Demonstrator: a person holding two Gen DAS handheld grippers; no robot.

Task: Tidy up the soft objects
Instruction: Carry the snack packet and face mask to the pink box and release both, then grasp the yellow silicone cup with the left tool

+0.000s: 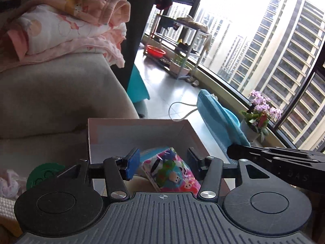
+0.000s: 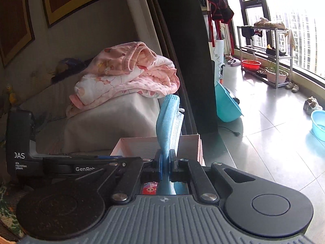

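Right gripper [image 2: 166,162]: clenched tight on a blue face mask [image 2: 168,120]; the pinch sits low on the folded pleats, and most of the mask stands up out of the jaws, flopping a touch to one side
Mask, where it is: up in the air above the near edge of the cardboard box [image 2: 191,142]; not yet inside
Mask, how it will handle: feather-light, limp, pleated fabric; no fear of breaking it, but I'd expect it to cling to a pad or drift on release; an ear loop [image 2: 181,109] dangles near the top and could snag
Left gripper [image 1: 162,162]: fingers spread wide, holding nothing; it hovers over the same box [image 1: 142,136]
Colourful packet [image 1: 172,170]: lying in the box between the left fingertips but untouched; glossy printed wrap, looks soft and squashy, probably slippery; best taken across its plump middle, not by a corner
Pink bedding [image 1: 67,26]: folded pile on the sofa arm, well apart from the box; bulky, soft, surely needs a grab at a thick fold
Next call: lower the mask well into the box before letting go
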